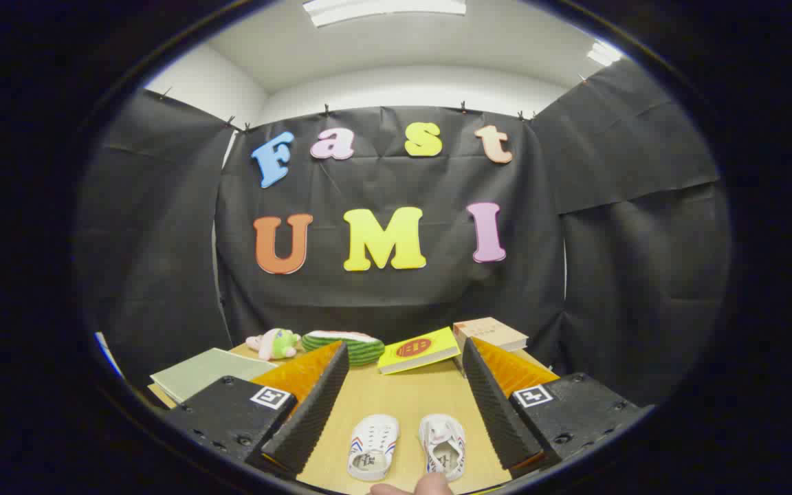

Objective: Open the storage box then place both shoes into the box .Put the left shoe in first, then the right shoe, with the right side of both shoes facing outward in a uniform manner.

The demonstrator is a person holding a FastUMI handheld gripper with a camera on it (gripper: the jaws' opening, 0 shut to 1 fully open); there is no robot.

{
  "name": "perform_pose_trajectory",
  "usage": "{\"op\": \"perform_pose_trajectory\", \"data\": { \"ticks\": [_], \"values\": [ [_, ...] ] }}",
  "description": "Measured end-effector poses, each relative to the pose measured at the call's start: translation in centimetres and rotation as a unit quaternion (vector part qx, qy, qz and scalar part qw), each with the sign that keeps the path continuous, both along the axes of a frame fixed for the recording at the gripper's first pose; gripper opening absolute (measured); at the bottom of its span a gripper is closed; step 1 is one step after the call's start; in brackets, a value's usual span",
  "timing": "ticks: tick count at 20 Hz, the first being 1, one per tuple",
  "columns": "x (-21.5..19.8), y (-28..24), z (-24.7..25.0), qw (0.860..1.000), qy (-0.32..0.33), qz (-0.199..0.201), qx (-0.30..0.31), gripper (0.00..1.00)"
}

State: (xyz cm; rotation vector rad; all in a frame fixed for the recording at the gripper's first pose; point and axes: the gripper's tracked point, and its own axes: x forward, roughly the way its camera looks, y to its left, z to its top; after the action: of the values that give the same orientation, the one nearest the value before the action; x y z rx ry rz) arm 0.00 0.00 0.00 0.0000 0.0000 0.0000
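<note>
While the claw (403, 412) hangs with fingers apart above two shoes (406, 447) at the counter's (403, 399) near edge, first locate the storage box, approaching its lid squarely.

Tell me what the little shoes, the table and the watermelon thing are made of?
The two white shoes, lying between the open gripper fingers, look like soft canvas or cloth with matte sides, though that is a guess. The table looks like pale wood or wood-look board, smooth and evenly tan. The watermelon toy beyond the fingers seems plush fabric: rounded, striped, no shine.
</note>
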Motion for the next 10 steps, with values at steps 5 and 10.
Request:
{"op": "perform_pose_trajectory", "data": {
  "ticks": [5,10],
  "values": [
    [0.15,0.42,-0.52,1.0,0.014,0.008,0.011,1.0],
    [0.17,0.83,-0.9,0.999,0.02,0.021,0.023,1.0]
  ]
}}
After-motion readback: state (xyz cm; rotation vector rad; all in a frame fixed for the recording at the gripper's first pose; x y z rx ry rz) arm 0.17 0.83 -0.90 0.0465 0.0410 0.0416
